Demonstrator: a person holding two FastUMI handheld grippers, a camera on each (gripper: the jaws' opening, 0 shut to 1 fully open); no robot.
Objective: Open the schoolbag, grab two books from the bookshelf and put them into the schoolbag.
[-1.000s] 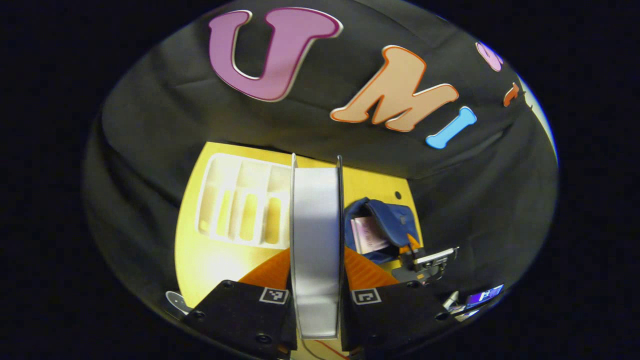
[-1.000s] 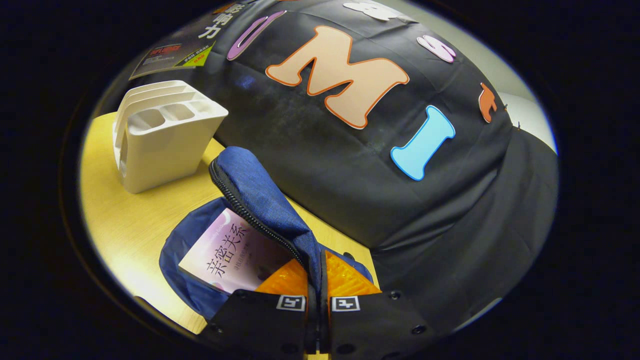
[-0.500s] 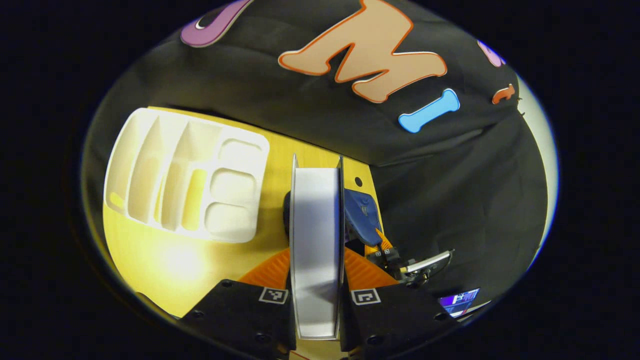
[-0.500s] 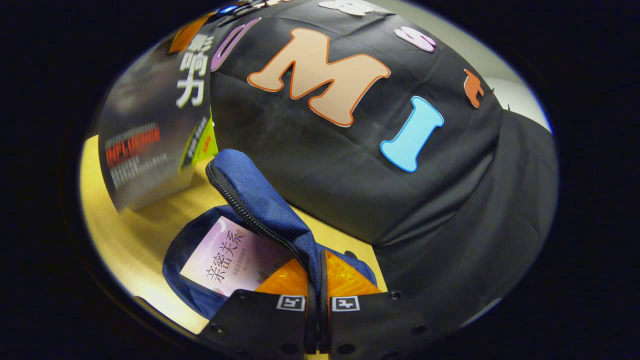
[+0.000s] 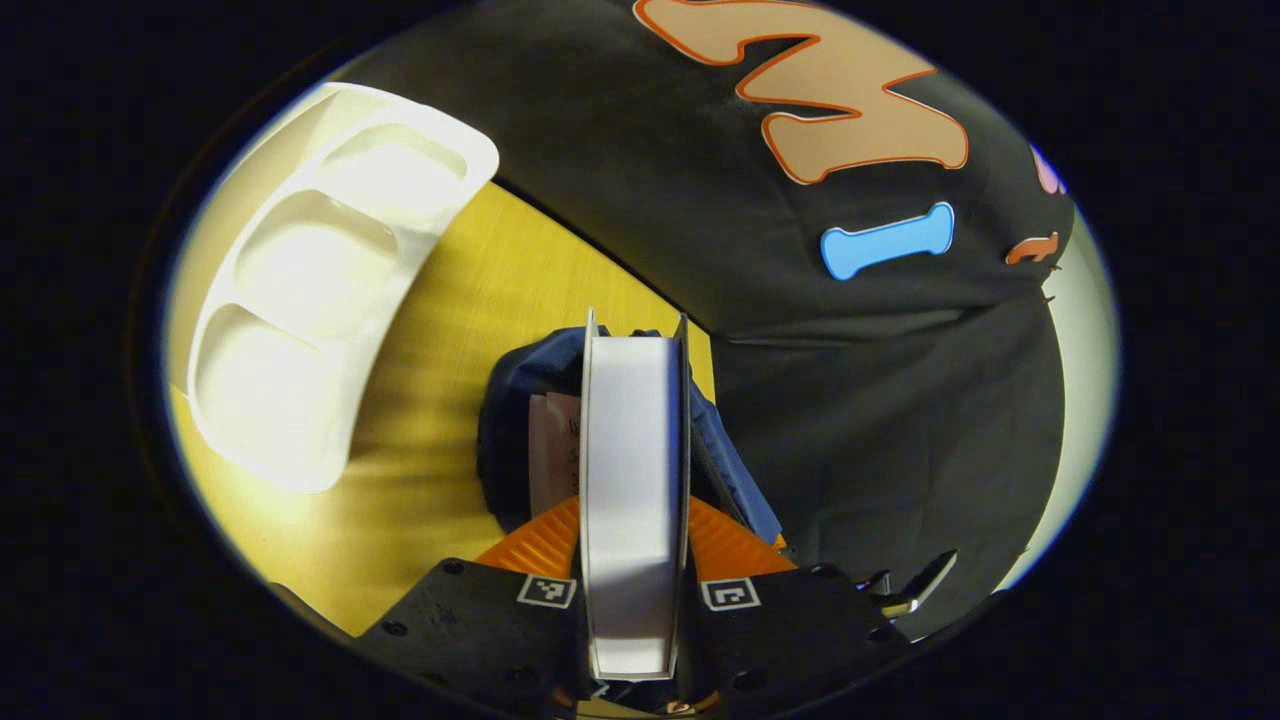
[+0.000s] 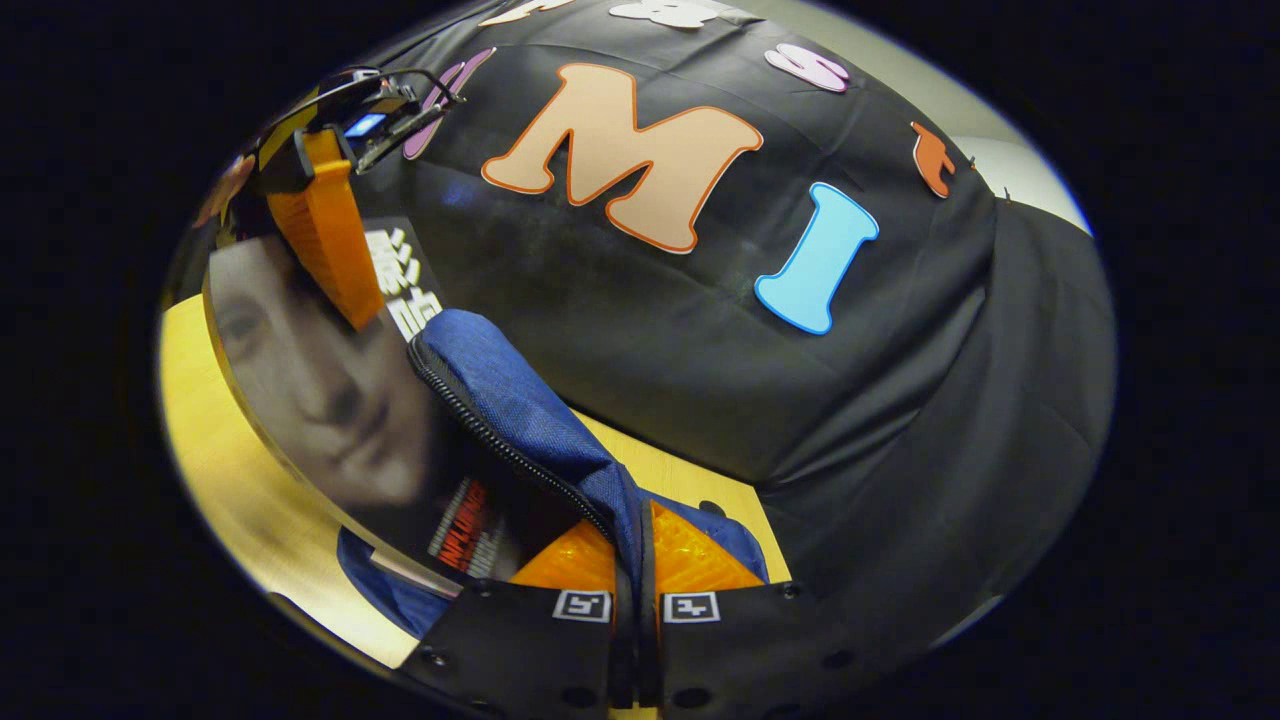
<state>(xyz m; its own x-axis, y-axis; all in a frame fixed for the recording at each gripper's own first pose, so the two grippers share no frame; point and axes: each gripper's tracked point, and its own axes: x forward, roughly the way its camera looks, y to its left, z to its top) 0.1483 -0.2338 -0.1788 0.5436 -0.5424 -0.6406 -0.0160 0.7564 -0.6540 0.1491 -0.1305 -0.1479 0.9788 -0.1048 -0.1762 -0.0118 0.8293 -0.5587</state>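
left gripper view: the left gripper (image 5: 633, 500) has its jaws clamped on a book (image 5: 633, 480), page edge facing the camera, right above the open blue schoolbag (image 5: 510, 420) on the yellow table (image 5: 450, 330). another book (image 5: 553, 450) sits inside it. the white bookshelf (image 5: 320, 270) is off to the left.

right gripper view: the right gripper (image 6: 634, 560) is pinched tight on the schoolbag's zipper flap (image 6: 520, 420), holding it up. the held book's dark cover (image 6: 330, 400) is partly inside the opening.

Heavy fisheye bending is seen at the edges, and glare is thrown on the organiser (image 5: 320, 290) and table (image 5: 470, 330).
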